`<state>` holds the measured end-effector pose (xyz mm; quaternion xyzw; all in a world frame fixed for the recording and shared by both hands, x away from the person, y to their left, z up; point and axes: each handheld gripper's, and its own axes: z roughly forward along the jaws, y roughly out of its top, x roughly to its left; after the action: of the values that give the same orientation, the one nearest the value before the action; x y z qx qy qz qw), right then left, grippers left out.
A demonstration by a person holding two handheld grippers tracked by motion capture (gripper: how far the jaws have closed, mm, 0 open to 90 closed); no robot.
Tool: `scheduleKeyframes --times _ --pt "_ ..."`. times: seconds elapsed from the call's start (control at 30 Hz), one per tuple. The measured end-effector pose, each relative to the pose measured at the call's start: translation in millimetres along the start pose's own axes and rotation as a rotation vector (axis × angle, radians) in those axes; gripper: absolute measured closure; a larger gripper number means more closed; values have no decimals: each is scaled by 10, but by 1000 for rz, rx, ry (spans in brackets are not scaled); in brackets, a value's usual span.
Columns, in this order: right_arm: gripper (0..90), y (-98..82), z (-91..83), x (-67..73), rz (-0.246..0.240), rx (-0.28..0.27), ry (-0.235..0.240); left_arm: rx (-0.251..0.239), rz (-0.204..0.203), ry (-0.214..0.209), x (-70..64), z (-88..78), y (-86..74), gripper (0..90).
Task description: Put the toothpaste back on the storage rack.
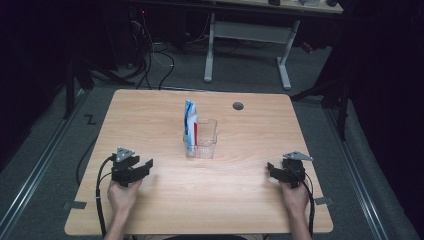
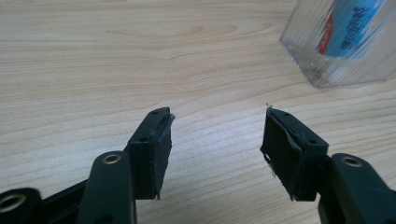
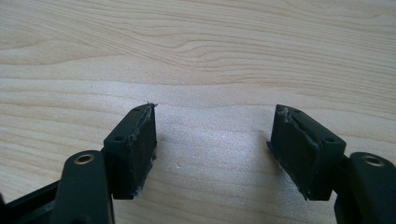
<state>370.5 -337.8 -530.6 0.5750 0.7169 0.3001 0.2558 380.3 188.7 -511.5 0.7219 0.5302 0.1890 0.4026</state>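
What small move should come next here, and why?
Probably bring the left gripper forward toward the clear container that holds the blue-and-white packet. Both grippers are open and empty over the table, and the left gripper view already has the container ahead.

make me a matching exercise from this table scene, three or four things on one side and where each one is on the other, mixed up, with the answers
Things:
1. clear box
2. blue and white packet
3. left gripper
4. right gripper

Places:
A. near the table's right edge, jaws open
B. middle of the table
C. standing inside the box
D. near the table's left front, jaws open

Pairs: 1-B, 2-C, 3-D, 4-A
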Motion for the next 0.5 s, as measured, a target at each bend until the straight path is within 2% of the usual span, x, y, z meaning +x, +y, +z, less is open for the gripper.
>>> scheduleKeyframes --times 0.5 --pt "316 0 1 -1 -1 -2 0 39 31 63 -27 184 -71 425"
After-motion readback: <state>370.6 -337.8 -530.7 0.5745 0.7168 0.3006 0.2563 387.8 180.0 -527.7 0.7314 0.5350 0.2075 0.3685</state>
